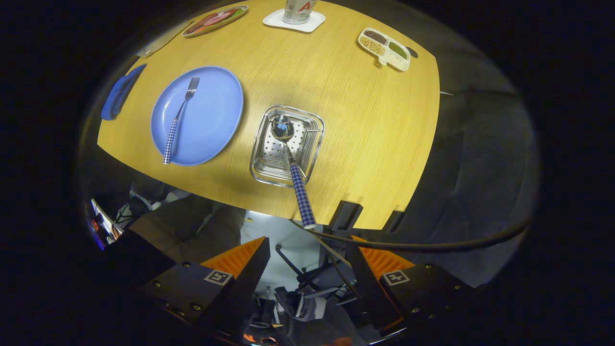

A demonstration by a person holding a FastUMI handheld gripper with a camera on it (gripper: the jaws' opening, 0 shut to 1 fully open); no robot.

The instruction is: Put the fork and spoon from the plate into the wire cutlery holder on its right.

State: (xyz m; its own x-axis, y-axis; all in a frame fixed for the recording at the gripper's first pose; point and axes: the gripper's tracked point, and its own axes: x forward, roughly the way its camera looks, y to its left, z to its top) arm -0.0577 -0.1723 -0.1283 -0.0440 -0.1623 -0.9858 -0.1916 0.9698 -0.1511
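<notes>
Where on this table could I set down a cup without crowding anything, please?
The broad bare wood right of the wire cutlery holder, below the divided snack tray, is freest. A narrower strip runs between blue plate and holder. The far edge is crowded. The claw hangs open, off the table.

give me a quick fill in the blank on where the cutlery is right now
1. The fork lies on the blue ____.
2. The spoon stands in the wire ____, its checked handle sticking out.
3. The tongs are ____, holding nothing.

Missing words: plate; holder; open
</notes>
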